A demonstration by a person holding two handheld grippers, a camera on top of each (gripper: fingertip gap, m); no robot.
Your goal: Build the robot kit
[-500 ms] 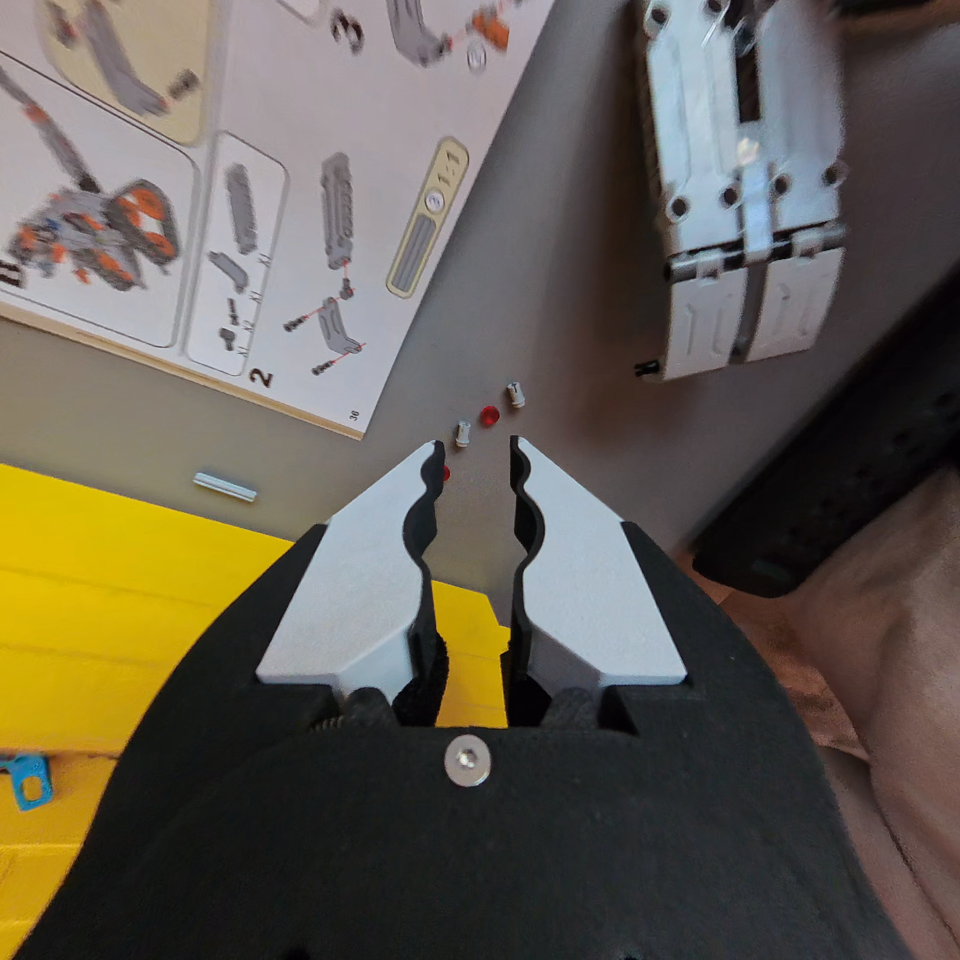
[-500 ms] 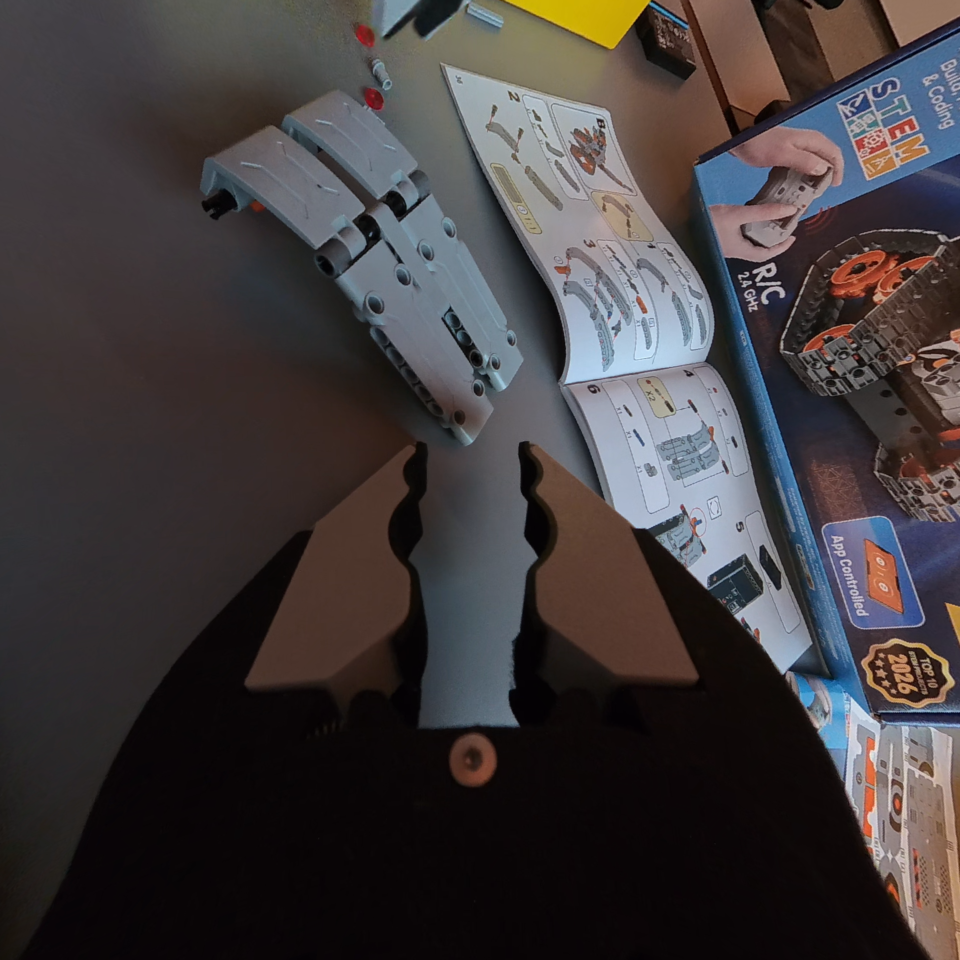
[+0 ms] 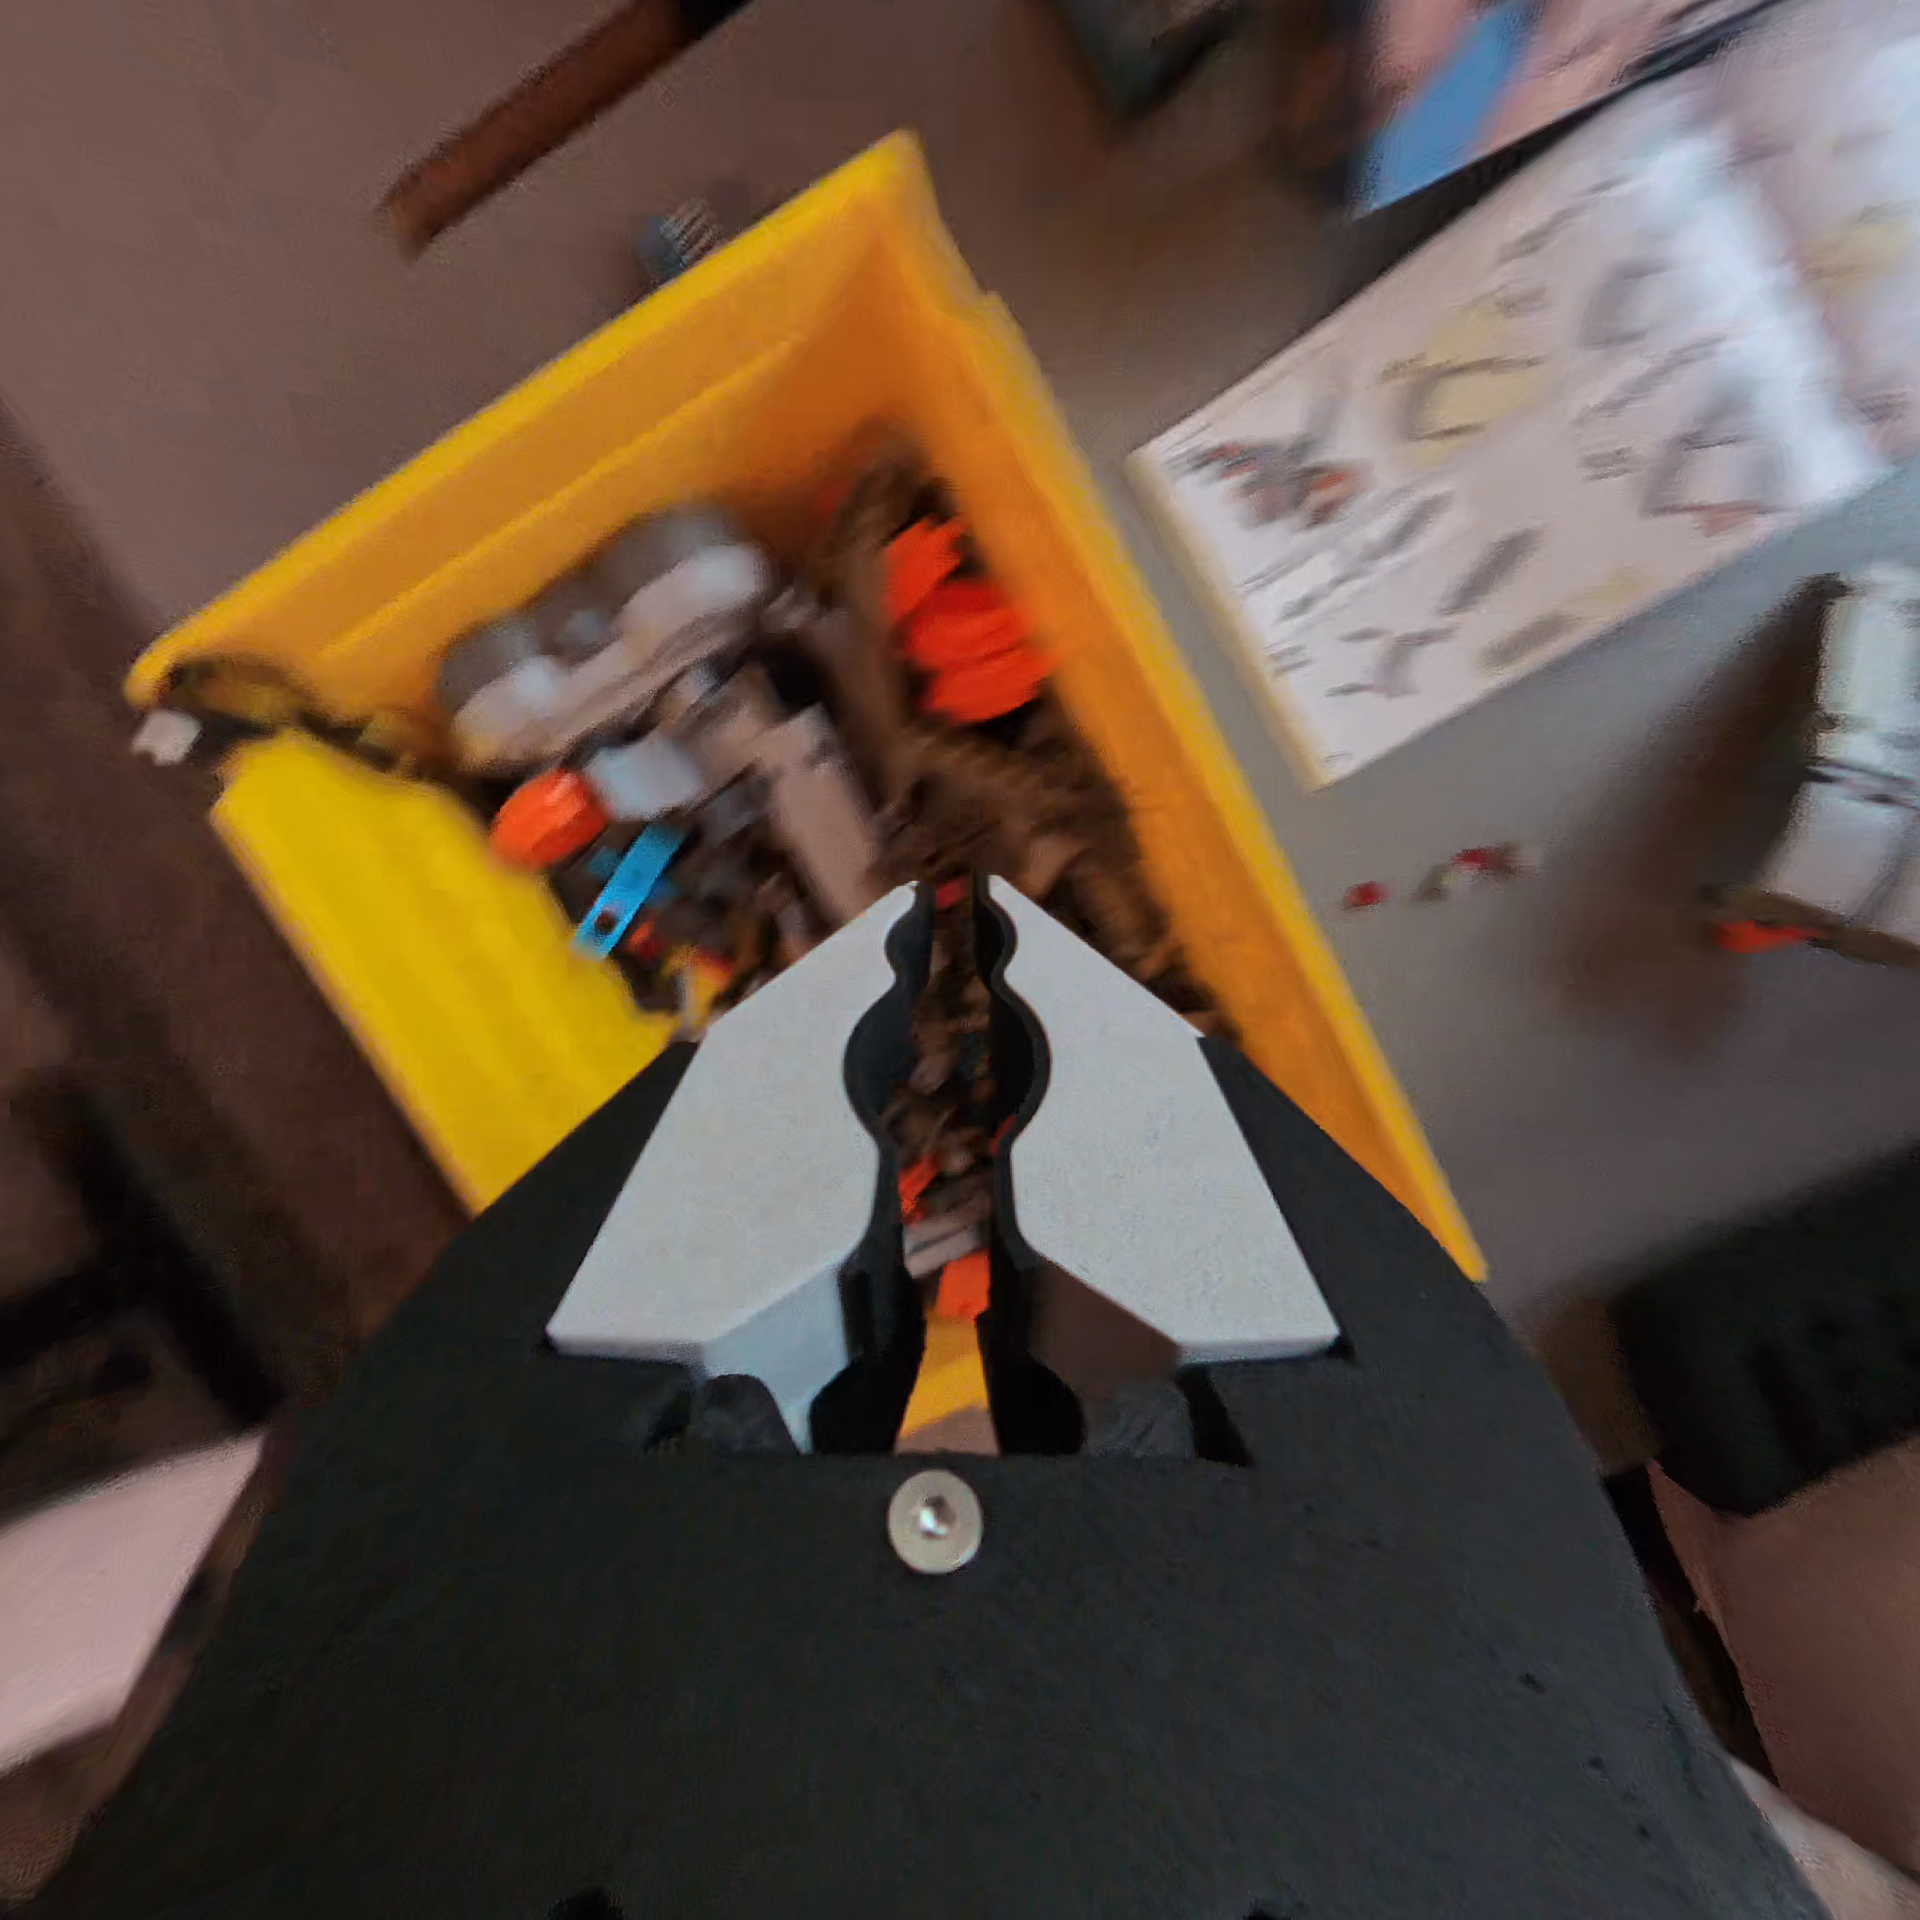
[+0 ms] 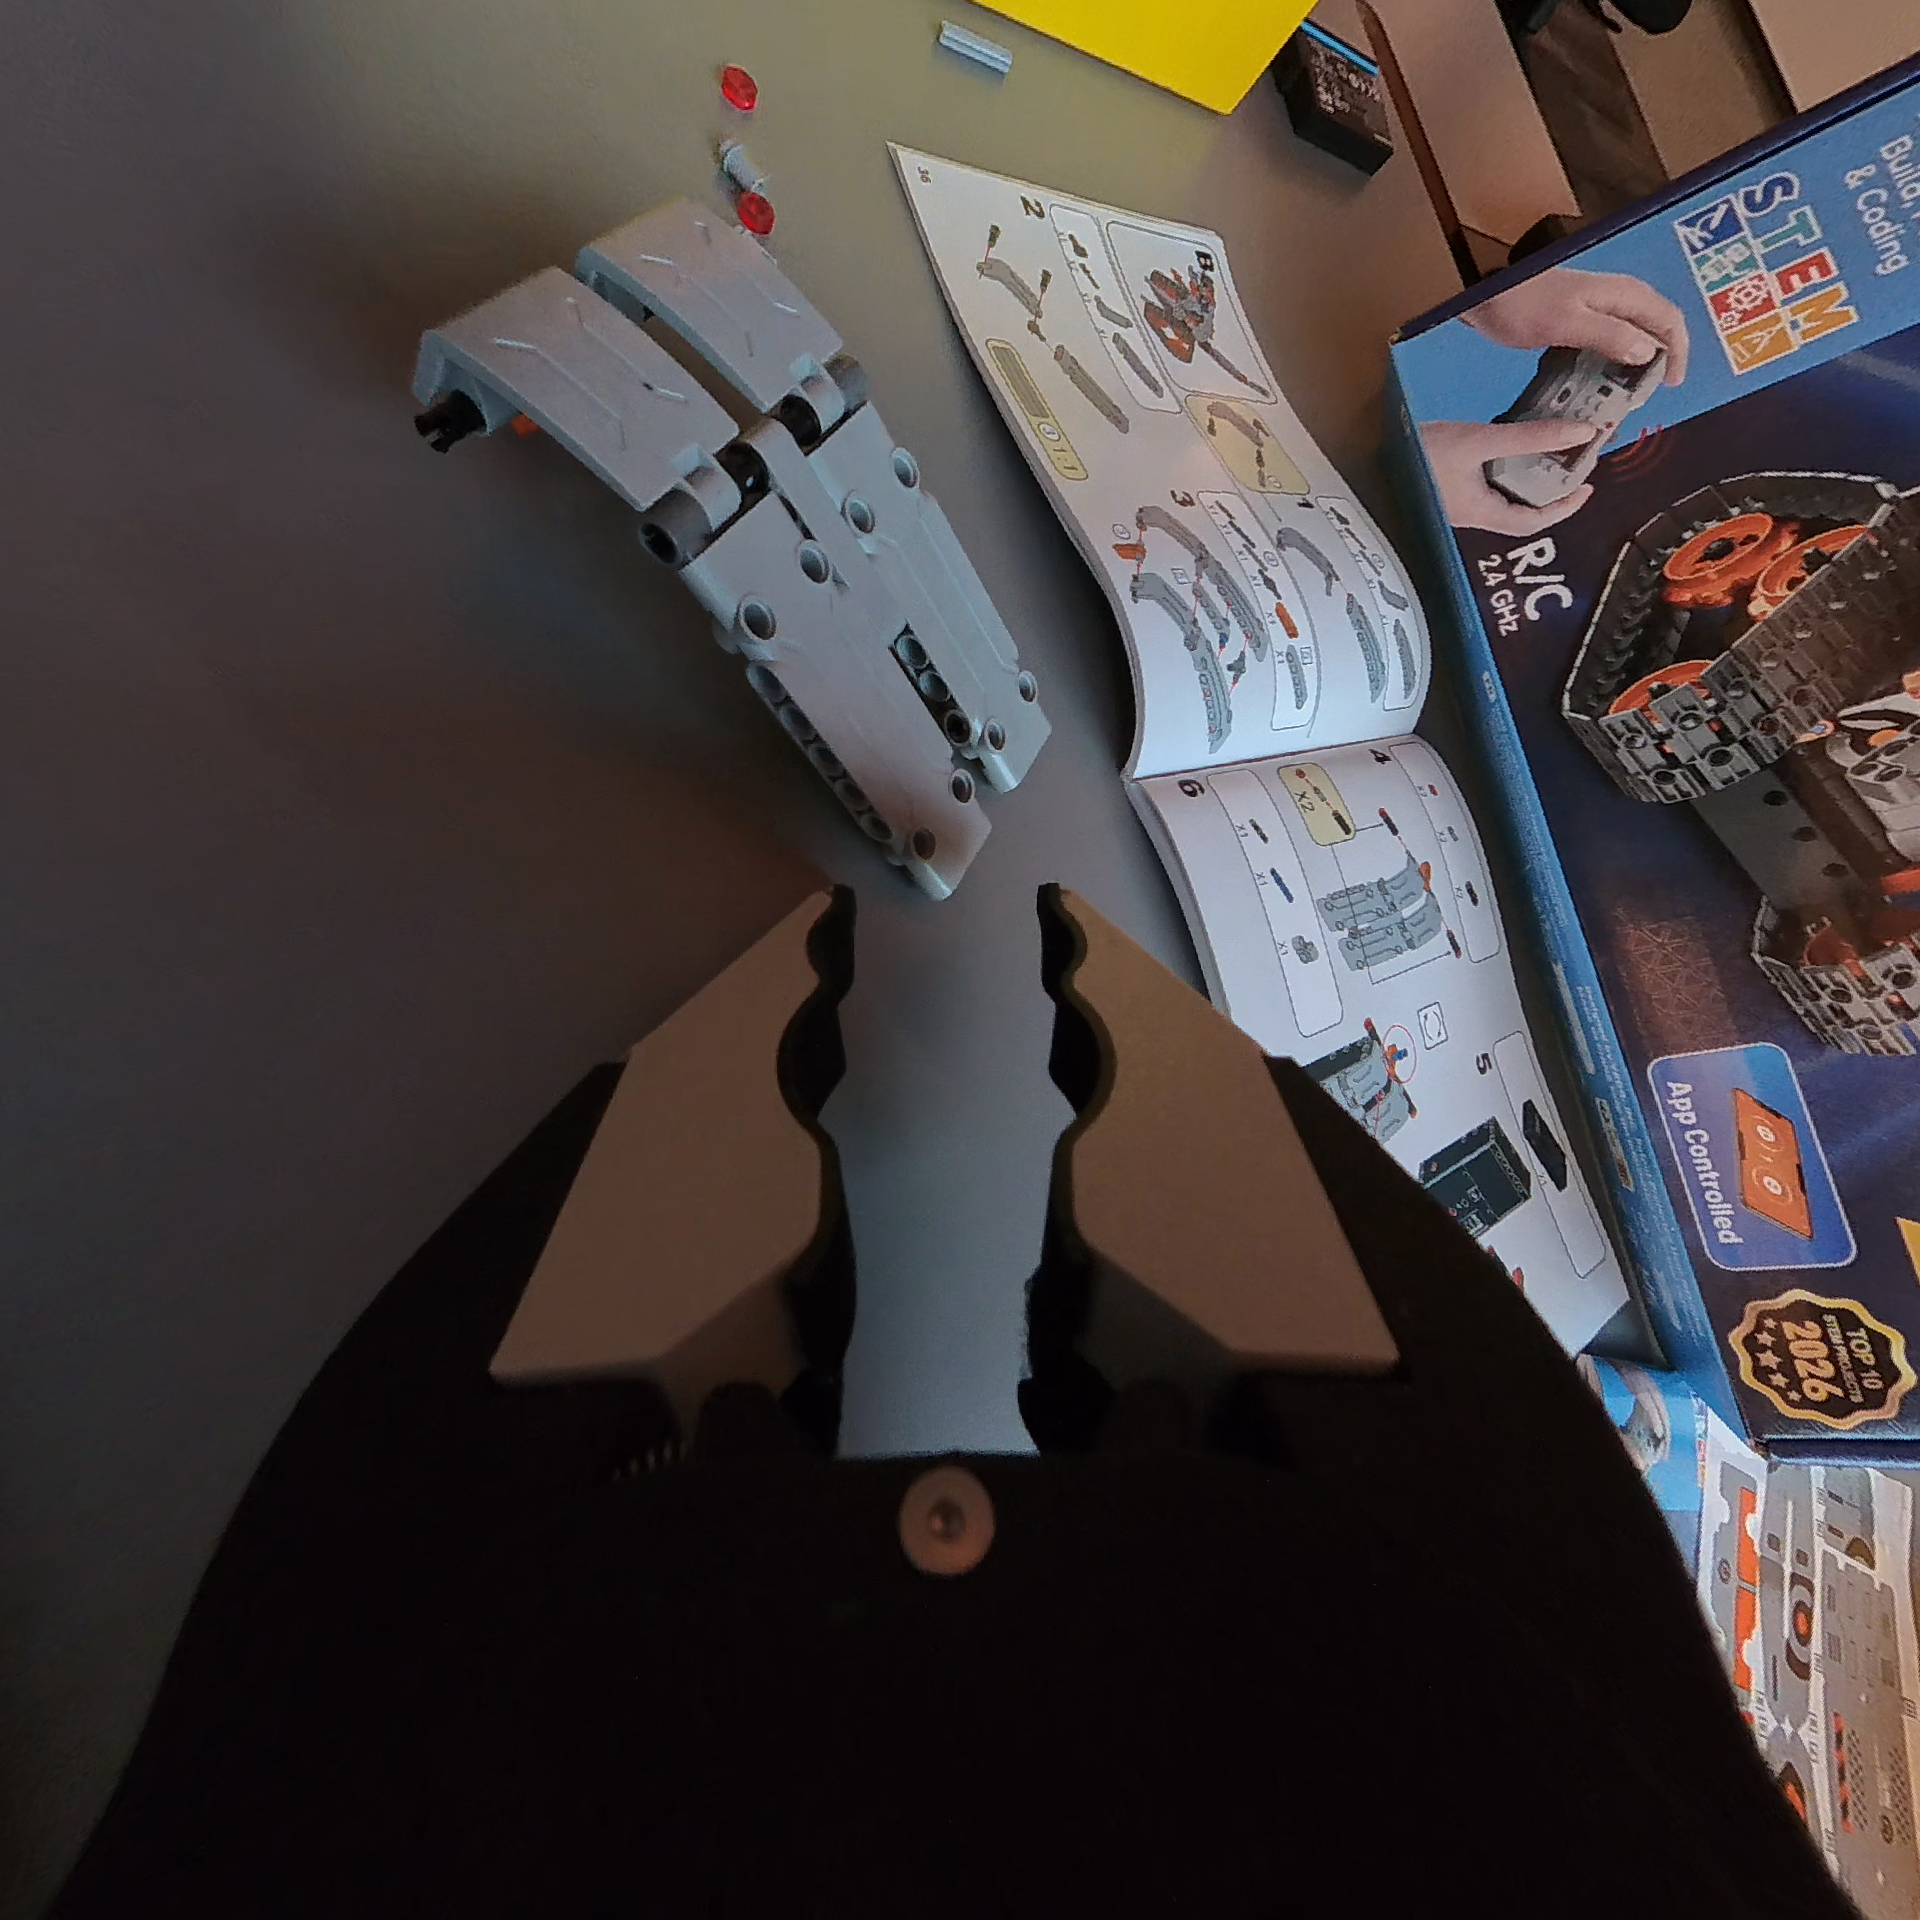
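My left gripper (image 3: 951, 888) hangs over an open yellow bin (image 3: 727, 312) full of grey, orange, black and blue building parts. Its jaws stand almost together with only a thin slit; I see nothing clearly held, and the view is blurred. My right gripper (image 4: 945, 904) is open and empty, low over the grey table. Its tips are just short of the near end of a grey panel assembly (image 4: 727, 540) lying flat. Two red studs (image 4: 738, 88) and a small grey pin (image 4: 740, 156) lie beyond the assembly.
An open instruction booklet (image 4: 1247, 727) lies right of the assembly, also in the left wrist view (image 3: 1507, 499). A blue product box (image 4: 1662, 727) lies at the right with printed sheets (image 4: 1818, 1662) below it. A pale blue rod (image 4: 977, 47) and a black block (image 4: 1340, 104) lie far off. Some 35 cm of space lies between my two pairs of fingers.
My left gripper swung away from the studs and pins on the table to above the yellow bin, and its jaws closed in. My right gripper has stayed put and open.
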